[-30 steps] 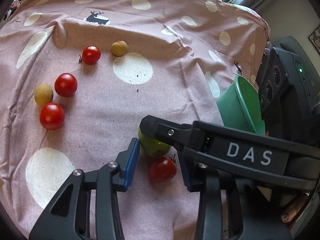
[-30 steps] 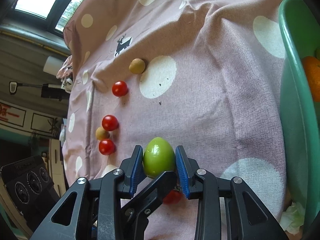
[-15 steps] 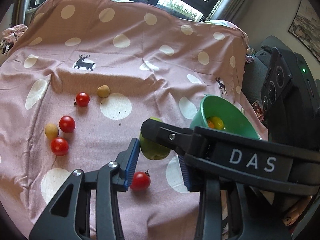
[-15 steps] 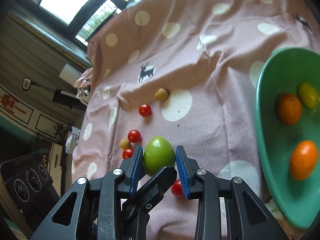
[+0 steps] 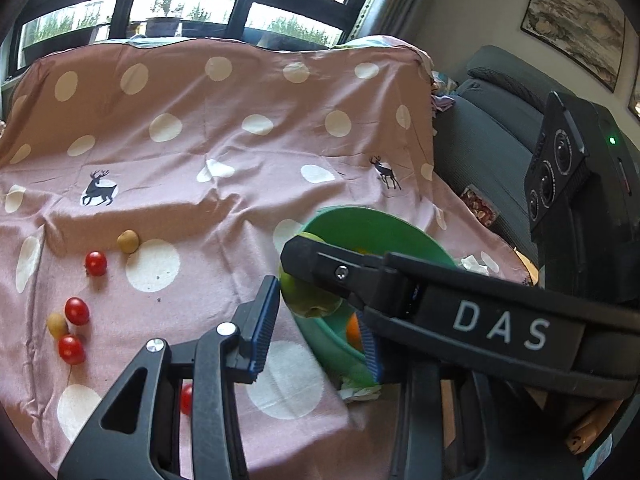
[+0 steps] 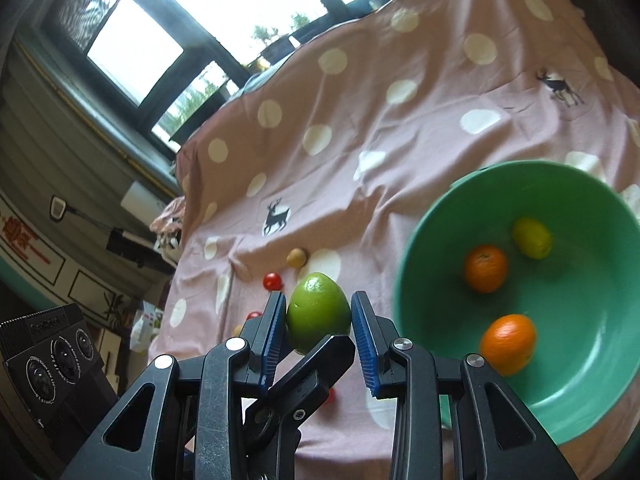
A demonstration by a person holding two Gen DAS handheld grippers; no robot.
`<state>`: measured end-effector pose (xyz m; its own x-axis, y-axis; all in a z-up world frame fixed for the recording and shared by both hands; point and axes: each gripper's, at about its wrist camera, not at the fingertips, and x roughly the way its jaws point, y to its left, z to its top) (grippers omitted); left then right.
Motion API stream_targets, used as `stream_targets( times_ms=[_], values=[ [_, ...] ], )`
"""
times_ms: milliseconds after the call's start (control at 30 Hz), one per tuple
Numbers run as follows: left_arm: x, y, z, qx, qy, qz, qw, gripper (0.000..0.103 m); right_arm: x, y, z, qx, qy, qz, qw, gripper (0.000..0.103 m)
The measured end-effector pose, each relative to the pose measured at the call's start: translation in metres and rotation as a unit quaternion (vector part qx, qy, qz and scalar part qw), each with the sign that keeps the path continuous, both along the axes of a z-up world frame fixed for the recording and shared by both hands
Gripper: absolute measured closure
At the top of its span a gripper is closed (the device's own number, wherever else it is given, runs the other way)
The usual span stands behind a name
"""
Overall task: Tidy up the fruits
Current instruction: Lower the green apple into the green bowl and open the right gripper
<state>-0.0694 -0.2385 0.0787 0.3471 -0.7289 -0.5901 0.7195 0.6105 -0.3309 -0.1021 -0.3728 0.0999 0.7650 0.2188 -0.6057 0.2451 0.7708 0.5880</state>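
A large window (image 5: pixel 192 4) with dark frames fills the far wall, bright with daylight and greenery outside. On the right stands a grey sofa (image 5: pixel 492 152), with a framed picture (image 5: pixel 576 20) on the wall above it. A pink cloth (image 5: pixel 224 152) with white dots and small deer prints covers the counter and rises over something at the far side.

On the right of the cloth sits a green bowl (image 6: pixel 592 380) holding two oranges (image 6: pixel 485 268) and a yellow-green fruit (image 6: pixel 532 237).

The right gripper (image 6: pixel 319 334) has its jaws closed on a green lime (image 6: pixel 318 312), held above the cloth just left of the bowl's near rim. The left gripper (image 5: pixel 320 332) points at the same spot; its blue pads stand either side of the lime and the other gripper's finger, and they seem not to press on anything, though the crossing finger hides part of the gap.

On the left of the cloth lie small red tomatoes (image 5: pixel 96 263) and two tan round fruits (image 5: pixel 128 241), scattered and well apart from the bowl. Another tomato (image 5: pixel 186 399) shows near the left gripper's body.
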Motion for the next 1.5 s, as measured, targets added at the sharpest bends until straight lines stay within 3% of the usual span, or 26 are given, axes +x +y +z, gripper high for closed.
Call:
stream_targets(
  times_ms=[600, 1500],
  values=[
    [-0.02, -0.081, -0.013, 0.023, 0.024, -0.094, 0.995, 0.068, -0.048, -0.072, -0.016, 0.017, 0.026, -0.118, 0.993, 0.067],
    [-0.019, -0.112, -0.034, 0.039, 0.071, -0.126, 0.9887, 0.071, -0.061, -0.097, -0.037, 0.029, 0.079, -0.163, 0.983, 0.067]
  ],
)
